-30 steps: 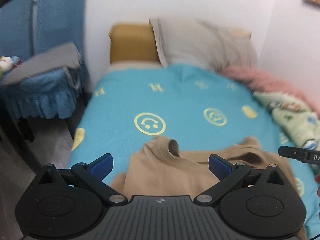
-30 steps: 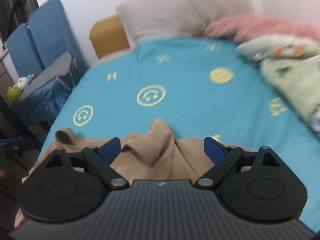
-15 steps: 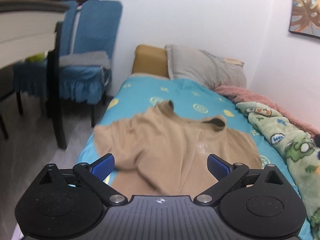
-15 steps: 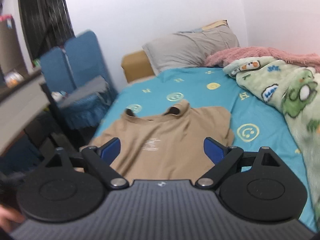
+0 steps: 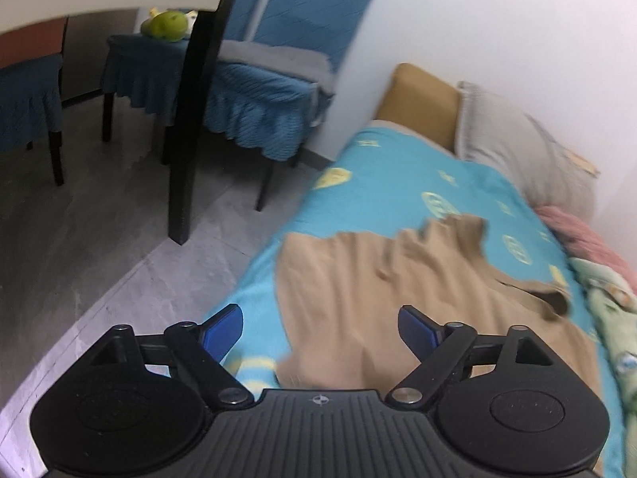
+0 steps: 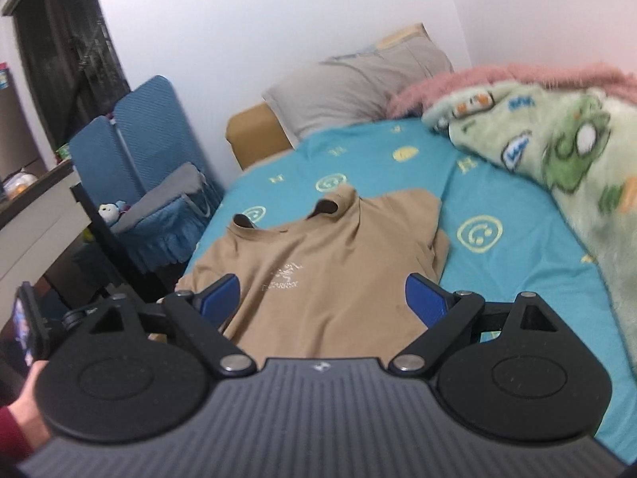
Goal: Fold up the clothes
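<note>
Tan short-sleeved t-shirt (image 6: pixel 330 279) with a pale chest logo is lying spread flat, front up, on the turquoise bedsheet with yellow smiley prints (image 6: pixel 517 286), just ahead of your right claw (image 6: pixel 322 302). You are holding that claw released, blue pads wide apart, gripping nothing, with the shirt's lower part showing between them. Your left claw (image 5: pixel 320 330) is also hanging released and empty, pads spread; the same tan shirt (image 5: pixel 398 298) is lying ahead and to its right, its edge near the bed's side. Green cartoon-print fleece blanket (image 6: pixel 577 167) is sitting well right of the right claw, grey pillow (image 6: pixel 358 87) far ahead. Blue ruffled chair cover (image 5: pixel 254 111) is showing ahead-left of the left claw. Your hand (image 6: pixel 28 398) in a dark red sleeve is peeking in at the right view's lower left.
</note>
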